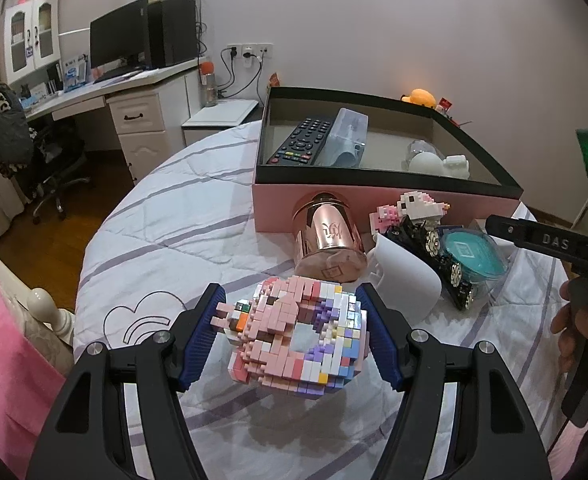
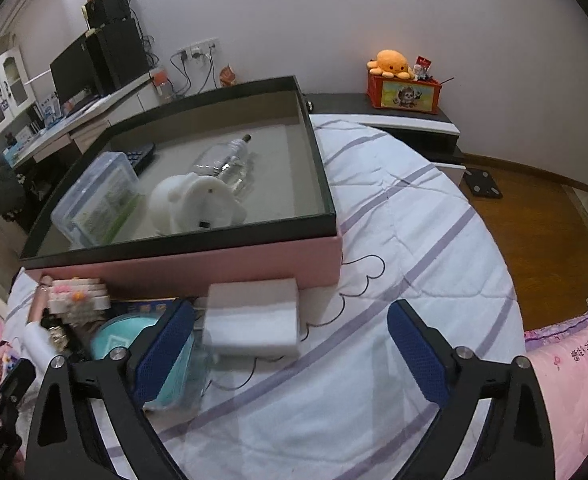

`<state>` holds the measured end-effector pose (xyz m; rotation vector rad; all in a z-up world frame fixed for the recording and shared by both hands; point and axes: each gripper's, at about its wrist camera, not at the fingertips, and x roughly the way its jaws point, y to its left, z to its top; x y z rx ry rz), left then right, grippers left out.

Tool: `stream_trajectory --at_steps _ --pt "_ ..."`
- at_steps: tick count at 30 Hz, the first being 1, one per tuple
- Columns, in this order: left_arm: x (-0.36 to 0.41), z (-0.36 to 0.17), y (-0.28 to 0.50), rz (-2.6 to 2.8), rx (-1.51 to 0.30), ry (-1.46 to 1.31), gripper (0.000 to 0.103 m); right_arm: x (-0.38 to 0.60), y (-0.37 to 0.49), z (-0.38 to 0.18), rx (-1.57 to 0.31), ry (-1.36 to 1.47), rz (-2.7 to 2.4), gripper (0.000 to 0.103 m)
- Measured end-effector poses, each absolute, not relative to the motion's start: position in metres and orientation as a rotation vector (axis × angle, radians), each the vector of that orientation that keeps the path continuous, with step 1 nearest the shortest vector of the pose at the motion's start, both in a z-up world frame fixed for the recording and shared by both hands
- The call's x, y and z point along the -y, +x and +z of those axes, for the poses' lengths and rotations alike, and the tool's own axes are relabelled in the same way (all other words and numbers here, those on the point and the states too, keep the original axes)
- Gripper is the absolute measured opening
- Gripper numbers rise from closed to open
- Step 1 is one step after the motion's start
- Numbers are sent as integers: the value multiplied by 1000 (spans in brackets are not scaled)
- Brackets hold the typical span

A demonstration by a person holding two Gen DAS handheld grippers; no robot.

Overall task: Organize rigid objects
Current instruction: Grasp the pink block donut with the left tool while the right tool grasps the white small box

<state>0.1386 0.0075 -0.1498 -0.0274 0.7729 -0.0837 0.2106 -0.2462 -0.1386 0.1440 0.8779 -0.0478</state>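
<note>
My left gripper (image 1: 290,330) is shut on a pink and pastel brick-built ring model (image 1: 297,338), held a little above the striped bedsheet. Beyond it lie a rose-gold can (image 1: 327,246) on its side, a white cup (image 1: 407,276), a small pink brick figure (image 1: 411,208), a black flowered strip (image 1: 441,264) and a teal-lidded clear tub (image 1: 473,254). The pink box with a black rim (image 1: 373,178) holds a remote (image 1: 299,142), a clear case (image 1: 347,136), a glass bottle (image 2: 234,160) and a white figure (image 2: 192,204). My right gripper (image 2: 290,344) is open and empty above the sheet, next to a white box (image 2: 254,322).
The round bed's edge curves left (image 1: 90,264) and right (image 2: 505,264), with wood floor beyond. A desk with a monitor (image 1: 118,46) and a chair (image 1: 34,148) stand far left. A side table carries an orange plush (image 2: 389,64) on a red box.
</note>
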Motion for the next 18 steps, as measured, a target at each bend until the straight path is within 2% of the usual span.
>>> stream_trajectory --at_steps 4,8,11,13,15,18 --pt "-6 -150 142 -83 -777 -26 69 244 221 -147 -921 128 5 92" --pt "-6 -150 142 -83 -778 -29 69 235 225 -151 -952 78 42 85" --pt "-7 -150 143 -83 -778 -29 69 235 227 -157 -953 86 55 83" --pt "-6 -150 144 -82 -776 -27 69 234 226 -158 -942 83 71 76" --pt "-6 -150 145 -82 -778 -29 69 232 225 -155 -935 78 93 58" --pt "-5 -148 143 -84 -771 -33 69 227 216 -151 -920 50 84 56"
